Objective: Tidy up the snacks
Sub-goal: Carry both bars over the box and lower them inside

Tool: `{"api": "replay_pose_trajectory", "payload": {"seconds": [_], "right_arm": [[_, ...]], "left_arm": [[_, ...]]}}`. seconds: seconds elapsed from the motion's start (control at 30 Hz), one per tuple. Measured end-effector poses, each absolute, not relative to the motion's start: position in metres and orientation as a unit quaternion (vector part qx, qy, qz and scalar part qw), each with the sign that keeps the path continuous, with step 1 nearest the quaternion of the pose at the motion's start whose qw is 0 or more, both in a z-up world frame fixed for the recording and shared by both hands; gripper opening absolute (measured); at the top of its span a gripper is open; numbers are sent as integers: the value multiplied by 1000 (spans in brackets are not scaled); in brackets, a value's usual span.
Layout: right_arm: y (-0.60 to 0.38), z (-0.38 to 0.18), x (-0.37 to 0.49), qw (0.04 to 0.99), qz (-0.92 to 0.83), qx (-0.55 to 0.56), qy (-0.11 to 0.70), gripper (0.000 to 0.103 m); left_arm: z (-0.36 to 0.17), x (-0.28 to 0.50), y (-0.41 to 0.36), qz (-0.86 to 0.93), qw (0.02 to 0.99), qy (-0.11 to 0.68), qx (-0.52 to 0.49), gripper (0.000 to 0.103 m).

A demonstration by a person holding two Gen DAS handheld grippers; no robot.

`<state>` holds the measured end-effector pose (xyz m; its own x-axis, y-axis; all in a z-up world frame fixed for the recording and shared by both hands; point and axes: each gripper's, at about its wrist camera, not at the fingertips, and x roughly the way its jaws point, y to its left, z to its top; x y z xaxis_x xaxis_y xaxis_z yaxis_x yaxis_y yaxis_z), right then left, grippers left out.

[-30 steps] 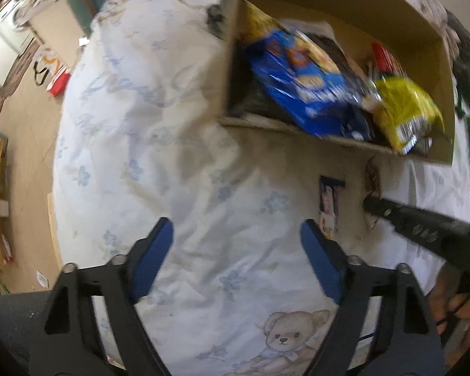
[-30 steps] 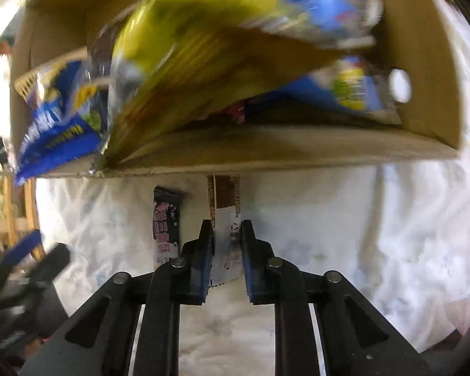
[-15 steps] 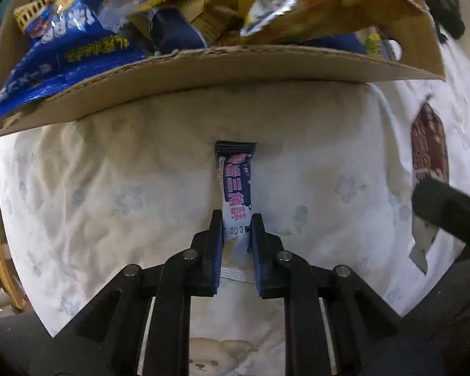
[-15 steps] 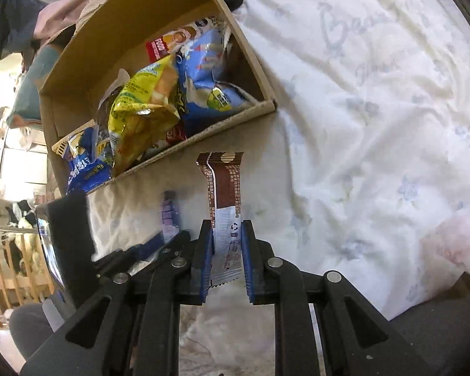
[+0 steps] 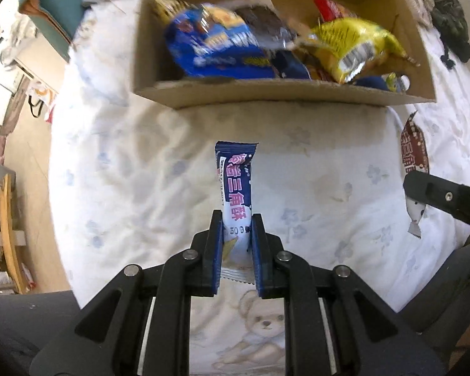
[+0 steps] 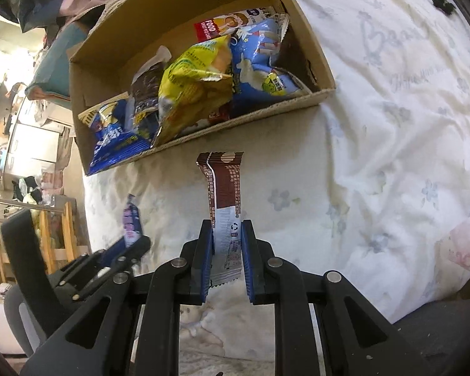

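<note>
Snack bars are both lifted off the bedsheet [image 5: 134, 188] now: my left gripper [image 5: 236, 238], open a second ago, clamps the blue bar [image 5: 235, 185], my right gripper [image 6: 226, 244] keeps the brown bar [image 6: 224, 185], the cardboard box [image 5: 266, 92] at twelve o'clock awaiting both.

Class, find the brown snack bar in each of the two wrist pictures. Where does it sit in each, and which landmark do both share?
Left wrist view: the brown snack bar is at the right edge, held by the right tongs.
Right wrist view: the bar stands in the centre, gripped at its lower end by those tongs.
Shared landmark: the cardboard box of snacks, above the bar.
</note>
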<state>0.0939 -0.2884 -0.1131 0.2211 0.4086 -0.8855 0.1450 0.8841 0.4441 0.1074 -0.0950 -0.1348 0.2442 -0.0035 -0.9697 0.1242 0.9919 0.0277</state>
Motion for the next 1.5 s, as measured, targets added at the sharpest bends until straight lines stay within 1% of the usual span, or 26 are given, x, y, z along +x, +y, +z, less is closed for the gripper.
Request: {"api": "replay_pose_trajectory", "payload": {"seconds": [0.33, 0.5, 0.6, 0.8, 0.93, 1.1, 1.5], "right_arm": [[-277, -91, 78, 774, 107, 226, 582, 18], [-278, -70, 70, 798, 127, 226, 544, 18], [-283, -53, 72, 814, 139, 241, 511, 18], [-297, -20, 84, 841, 146, 258, 453, 18], [-306, -16, 108, 845, 138, 256, 449, 18], [-311, -30, 136, 838, 127, 252, 467, 18], [-313, -50, 186, 834, 119, 253, 476, 18]], "left_arm": [[-82, 78, -62, -27, 824, 565, 40, 13], [-51, 77, -41, -19, 847, 532, 18, 13], [-35, 93, -28, -19, 859, 511, 2, 13], [4, 126, -30, -20, 887, 461, 1, 13], [20, 147, -35, -24, 893, 449, -3, 14], [20, 172, -52, -30, 894, 447, 12, 14], [-19, 222, -91, -43, 875, 481, 35, 14]]}}
